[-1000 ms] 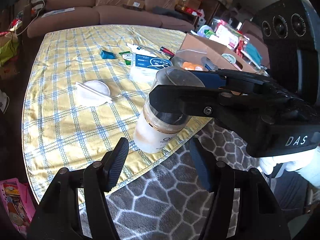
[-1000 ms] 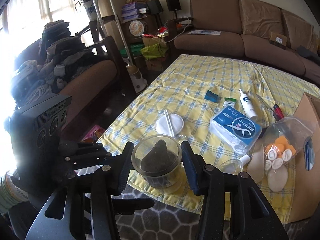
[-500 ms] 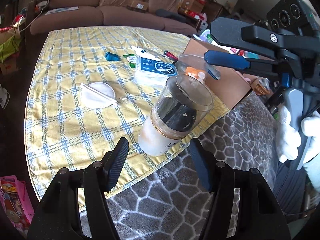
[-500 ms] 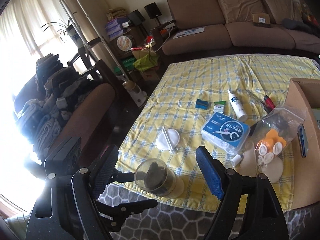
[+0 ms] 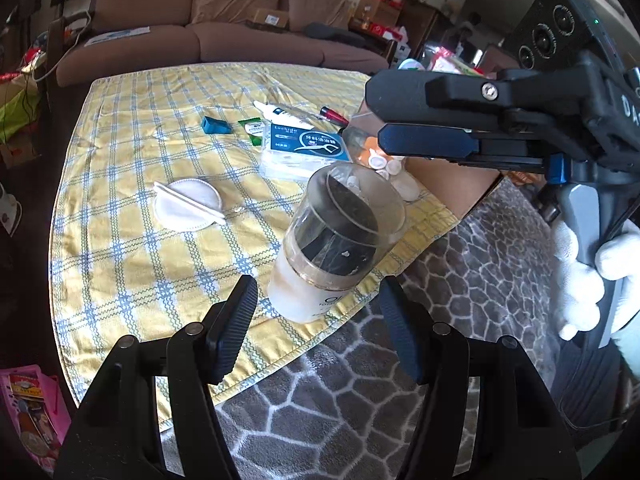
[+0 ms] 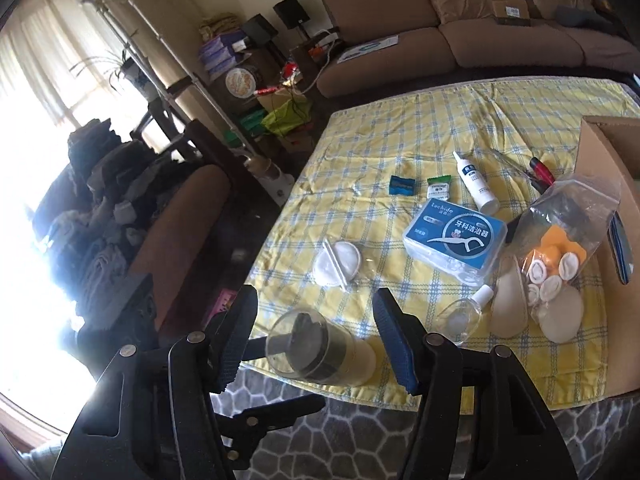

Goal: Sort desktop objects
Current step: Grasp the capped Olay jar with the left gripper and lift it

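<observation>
Released since the earlier frame: the clear-capped bottle (image 5: 334, 248), which a second before sat clamped between the right gripper (image 6: 316, 338) fingers and now stood free near the front edge of the yellow checked cloth (image 5: 132, 240). Right gripper: drawn back and lifted off the bottle; jaws had swung wide and then been closing partway, nothing pressed between them, the bottle lying just ahead and below. Left gripper (image 5: 316, 328): unmoved, jaws about half apart and empty, the bottle directly ahead of its fingertips, not touching. Beyond the bottle: round cotton pad (image 5: 188, 204), blue floss-pick box (image 5: 306, 150), small blue item (image 5: 216, 125), green sachet (image 6: 438, 186), white squeeze bottle (image 6: 476, 184). Right of these: plastic bag of small pieces (image 6: 560, 236) leaning on the cardboard box (image 6: 604, 152). Step judged in hand: bottle set down, next object to be chosen. Next move probably calls for the right gripper to reach past the bottle, jaws opened to suit, without knocking it off the edge.
</observation>
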Action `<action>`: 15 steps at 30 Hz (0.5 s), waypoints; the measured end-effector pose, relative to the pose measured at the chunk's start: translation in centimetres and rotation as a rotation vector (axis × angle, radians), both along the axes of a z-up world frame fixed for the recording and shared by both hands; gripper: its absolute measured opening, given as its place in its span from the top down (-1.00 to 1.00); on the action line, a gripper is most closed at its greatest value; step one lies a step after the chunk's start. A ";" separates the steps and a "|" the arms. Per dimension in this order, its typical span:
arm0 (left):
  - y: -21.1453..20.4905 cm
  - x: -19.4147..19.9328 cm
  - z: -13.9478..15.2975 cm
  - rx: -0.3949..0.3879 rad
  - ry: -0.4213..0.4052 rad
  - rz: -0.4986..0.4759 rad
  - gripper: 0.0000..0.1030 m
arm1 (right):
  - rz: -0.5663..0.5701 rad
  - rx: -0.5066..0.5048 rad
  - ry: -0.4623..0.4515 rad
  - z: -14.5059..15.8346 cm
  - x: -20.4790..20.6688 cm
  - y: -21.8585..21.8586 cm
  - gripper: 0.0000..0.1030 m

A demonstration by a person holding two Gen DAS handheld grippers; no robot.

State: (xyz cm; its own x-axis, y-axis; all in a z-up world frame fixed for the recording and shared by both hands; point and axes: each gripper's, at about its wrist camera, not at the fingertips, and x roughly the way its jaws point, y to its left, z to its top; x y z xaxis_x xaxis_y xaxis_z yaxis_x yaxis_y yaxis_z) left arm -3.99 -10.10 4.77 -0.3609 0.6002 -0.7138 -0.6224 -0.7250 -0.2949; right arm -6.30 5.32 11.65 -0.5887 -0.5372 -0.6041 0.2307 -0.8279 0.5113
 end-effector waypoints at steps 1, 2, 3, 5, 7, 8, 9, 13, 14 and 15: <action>0.3 0.0 0.0 -0.009 0.016 -0.001 -0.18 | -0.004 -0.027 0.000 -0.1 0.2 0.5 -0.32; 0.7 -0.2 -0.1 -0.023 0.025 0.000 -0.19 | -0.006 -0.029 -0.005 0.1 0.1 0.6 -0.38; 1.1 -0.5 -0.2 -0.039 0.030 0.005 -0.19 | 0.002 -0.020 -0.009 0.0 0.1 0.6 -0.42; 1.5 -0.9 -0.5 -0.040 0.030 0.015 -0.19 | 0.022 0.010 -0.017 -0.3 0.2 0.3 -0.42; 1.9 -1.3 -1.1 -0.024 0.024 0.018 -0.19 | 0.034 0.017 -0.036 -0.7 0.0 0.0 -0.43; 2.1 -1.5 -1.4 -0.021 0.020 0.020 -0.19 | 0.030 0.008 -0.046 -1.0 0.0 0.1 -0.43; 2.4 -1.8 -1.9 -0.015 0.014 0.023 -0.16 | 0.023 -0.011 -0.051 -1.3 0.1 0.3 -0.43; 2.6 -2.3 -3.1 0.016 -0.017 0.045 0.03 | -0.018 -0.079 -0.070 -2.1 0.6 1.7 -0.43; 2.4 -2.3 -3.0 0.032 -0.017 0.047 0.05 | -0.026 -0.086 -0.073 -2.2 0.9 2.1 -0.44; 2.3 -2.2 -2.8 0.034 -0.016 0.049 0.07 | -0.031 -0.094 -0.072 -2.2 1.1 2.4 -0.44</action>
State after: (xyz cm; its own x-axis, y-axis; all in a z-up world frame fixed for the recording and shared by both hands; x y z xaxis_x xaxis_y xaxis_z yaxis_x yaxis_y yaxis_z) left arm -6.23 -7.82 1.94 -0.3792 0.6065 -0.6988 -0.5818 -0.7435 -0.3296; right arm -5.22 7.71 9.46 -0.5627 -0.5756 -0.5934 0.1651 -0.7816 0.6015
